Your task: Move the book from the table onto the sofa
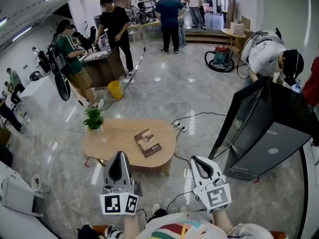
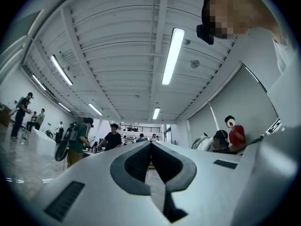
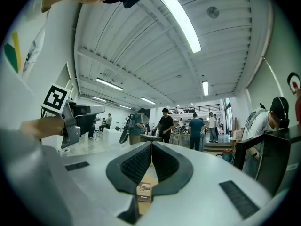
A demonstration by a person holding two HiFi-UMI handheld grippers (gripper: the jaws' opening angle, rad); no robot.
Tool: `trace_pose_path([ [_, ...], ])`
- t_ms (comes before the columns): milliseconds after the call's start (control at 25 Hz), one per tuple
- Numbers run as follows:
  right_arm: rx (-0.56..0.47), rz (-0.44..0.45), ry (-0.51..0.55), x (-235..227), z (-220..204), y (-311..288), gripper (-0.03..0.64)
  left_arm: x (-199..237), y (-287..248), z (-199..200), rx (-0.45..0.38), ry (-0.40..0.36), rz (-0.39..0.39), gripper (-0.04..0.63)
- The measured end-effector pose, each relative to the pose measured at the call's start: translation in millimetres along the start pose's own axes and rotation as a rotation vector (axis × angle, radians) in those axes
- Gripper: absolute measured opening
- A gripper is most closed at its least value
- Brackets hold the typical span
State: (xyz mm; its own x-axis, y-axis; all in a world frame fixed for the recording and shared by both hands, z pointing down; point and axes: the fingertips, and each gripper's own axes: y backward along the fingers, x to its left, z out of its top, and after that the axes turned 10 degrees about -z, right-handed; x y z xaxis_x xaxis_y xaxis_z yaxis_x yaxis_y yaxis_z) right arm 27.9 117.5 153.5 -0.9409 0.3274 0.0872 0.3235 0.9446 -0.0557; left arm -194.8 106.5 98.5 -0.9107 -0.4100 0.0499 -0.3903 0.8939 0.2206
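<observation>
Nearest to the camera, in the head view, the left gripper (image 1: 119, 158) and the right gripper (image 1: 198, 162) are held side by side above the person's lap, both pointing to the table (image 1: 107, 138). Neither of them carries anything. Each gripper's own view shows its two pads pressed together at the tips, with nothing between them.

The table is low, made of light wood, with rounded corners. The book (image 1: 147, 142) lies flat on its right half, apart from both grippers. A small green plant (image 1: 93, 118) stands on the far left edge. At the lower left corner there is a white padded shape (image 1: 15, 198); it may be the sofa, but too little of it shows to be sure.

The floor (image 1: 164, 91) is glossy grey stone, with cables running over it and a power strip (image 1: 179, 126) just behind the table. To the right stands a big dark cabinet (image 1: 264, 128), leaning. Further away are a yellow bucket (image 1: 115, 89), a vacuum cleaner (image 1: 220, 58) and several people around work benches.

Only the gripper views show the white ribbed ceiling with its long lamps (image 2: 173, 55). The right gripper view also shows the book through the slit under its pads, and the left gripper's marker cube (image 3: 56, 97) at its left.
</observation>
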Motion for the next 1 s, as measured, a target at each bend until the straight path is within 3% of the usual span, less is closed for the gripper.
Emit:
trace_pose_path([
  [200,0.032,-0.019,-0.057,-35,-17,1,0.015,-19,22,8,0.005,-0.023,0.063,0.008],
  [360,0.042,-0.066,-0.126,-65,-19,-11,0.017,-4,36,31,-0.03,-0.08,0.157,0.008],
  [520,0.05,-0.114,-0.139,-91,-26,-17,0.015,7,34,21,0.006,-0.095,0.202,0.008],
  [760,0.086,-0.133,-0.151,-100,-47,-40,0.017,23,-15,-9,0.014,-0.07,0.146,0.008],
  [1000,0.096,-0.252,-0.089,-131,-49,-88,0.017,63,-101,-55,-0.013,0.031,0.044,0.008],
])
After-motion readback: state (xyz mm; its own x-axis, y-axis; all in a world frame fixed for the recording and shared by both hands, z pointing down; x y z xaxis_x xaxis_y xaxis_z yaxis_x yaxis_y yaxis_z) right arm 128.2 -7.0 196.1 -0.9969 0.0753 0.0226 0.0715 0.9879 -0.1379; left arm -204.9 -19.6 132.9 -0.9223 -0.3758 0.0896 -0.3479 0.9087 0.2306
